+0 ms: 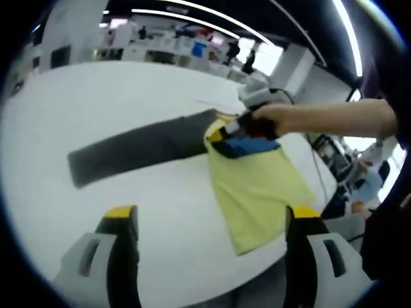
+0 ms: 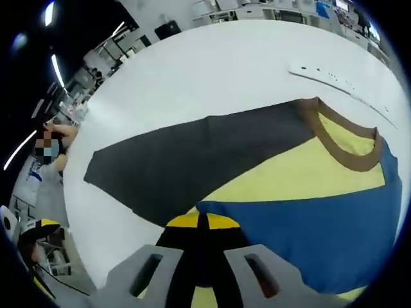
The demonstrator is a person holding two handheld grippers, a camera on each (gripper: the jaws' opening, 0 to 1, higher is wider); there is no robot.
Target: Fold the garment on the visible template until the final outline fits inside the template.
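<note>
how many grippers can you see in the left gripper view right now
2. The left gripper rises from the bottom of the view, jaws wide apart over the white table. The right gripper comes in from the right, down on the yellow shirt by its blue sleeve.

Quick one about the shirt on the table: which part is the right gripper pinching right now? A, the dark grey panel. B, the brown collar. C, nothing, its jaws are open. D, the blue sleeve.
D: in the right gripper view the right gripper has its jaws closed at the edge of the blue sleeve, while the brown collar and the dark grey panel lie beyond it, ungripped.
</note>
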